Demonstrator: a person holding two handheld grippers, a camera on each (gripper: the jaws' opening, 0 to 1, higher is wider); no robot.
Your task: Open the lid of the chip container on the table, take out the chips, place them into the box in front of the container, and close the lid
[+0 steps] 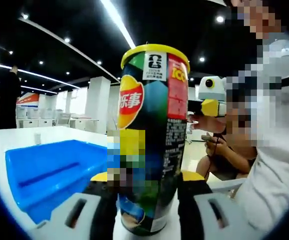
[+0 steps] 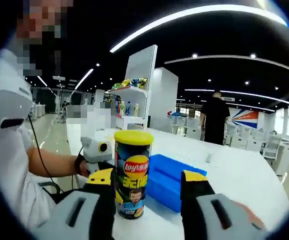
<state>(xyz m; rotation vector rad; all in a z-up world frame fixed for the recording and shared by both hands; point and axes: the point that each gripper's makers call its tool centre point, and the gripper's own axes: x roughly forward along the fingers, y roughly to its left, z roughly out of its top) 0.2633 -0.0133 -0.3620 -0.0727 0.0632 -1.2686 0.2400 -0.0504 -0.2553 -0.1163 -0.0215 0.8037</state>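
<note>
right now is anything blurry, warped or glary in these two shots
Left gripper view: the chip can sits very close, bulging from fisheye, its lower label soft; ceiling light strips curve. Right gripper view: the can and blue box are sharp, the white table is bright and slightly washed out, and the ceiling strips bow.

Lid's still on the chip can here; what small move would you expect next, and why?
Probably the right gripper rises to the yellow lid to pull it off: the left gripper already brackets the chip can, which stands upright beside the blue box, and the right jaws are open and empty.
</note>
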